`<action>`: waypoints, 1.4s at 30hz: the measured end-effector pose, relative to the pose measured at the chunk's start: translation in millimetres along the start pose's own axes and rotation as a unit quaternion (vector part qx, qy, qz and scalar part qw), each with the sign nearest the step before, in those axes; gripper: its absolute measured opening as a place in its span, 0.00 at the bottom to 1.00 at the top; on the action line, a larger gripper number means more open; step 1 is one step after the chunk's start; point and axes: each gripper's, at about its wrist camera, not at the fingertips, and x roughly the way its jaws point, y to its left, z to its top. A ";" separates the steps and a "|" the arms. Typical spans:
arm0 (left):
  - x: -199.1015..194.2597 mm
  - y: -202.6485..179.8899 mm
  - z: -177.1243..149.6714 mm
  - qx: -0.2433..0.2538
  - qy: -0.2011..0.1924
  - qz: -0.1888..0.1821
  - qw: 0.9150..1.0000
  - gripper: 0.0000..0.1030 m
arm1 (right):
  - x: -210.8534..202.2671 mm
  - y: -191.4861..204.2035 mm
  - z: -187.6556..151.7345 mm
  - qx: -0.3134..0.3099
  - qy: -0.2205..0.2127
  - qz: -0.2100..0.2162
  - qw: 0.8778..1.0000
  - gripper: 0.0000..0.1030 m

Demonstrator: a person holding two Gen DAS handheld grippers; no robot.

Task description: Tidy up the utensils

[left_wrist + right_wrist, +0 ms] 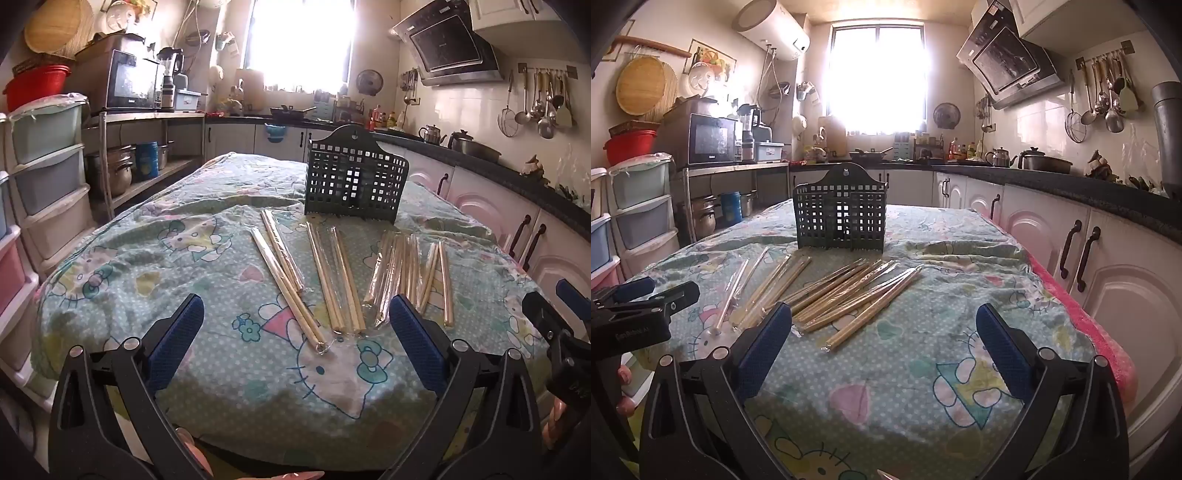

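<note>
We look out over a table spread with a cartoon-cat cloth [207, 236], in a kitchen, through two hand-held grippers.

In the left wrist view, our left gripper [295, 325] fills the lower part of the frame, its two blue pads spread as wide as they go, nothing between them but cloth and the near tips of some chopsticks. Just above the gap, in the middle of the frame, lie wrapped pairs of wooden chopsticks [288, 273]. Their long axes run mostly from the bottom of the frame toward the top, fanning slightly, so they point nearly along the gripper's own fingers. A second cluster [410, 273] lies to the right of centre, its lower ends just above the right pad. Above them all, upper centre, stands a dark green lattice utensil holder [354, 181], upright. Through its holes we see no utensils inside; it looks empty.

In the right wrist view, our right gripper [882, 332] is likewise spread wide and holds nothing. The chopsticks [846, 291] lie left of centre, slanting from lower left to upper right, their near ends touching the line of the left pad. The holder [840, 216] stands above them, centre frame.

We judge the left gripper nearer the leftmost pairs, the right gripper nearer the second cluster. Either would need to turn across a pair to pinch it.
</note>
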 end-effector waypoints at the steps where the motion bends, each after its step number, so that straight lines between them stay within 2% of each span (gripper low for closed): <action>1: 0.1 -0.2 0.0 0.001 0.000 0.001 1.000 0.89 | -0.1 -0.3 0.0 0.001 0.000 0.001 1.000 0.94; 10: -2.1 -0.3 7.4 0.002 -0.003 -0.001 1.000 0.89 | -1.4 -1.3 -0.1 0.003 -0.001 0.002 1.000 0.94; 42: -1.4 2.4 2.4 0.000 -0.009 -0.001 1.000 0.89 | 1.7 1.7 0.2 0.002 0.001 0.001 1.000 0.94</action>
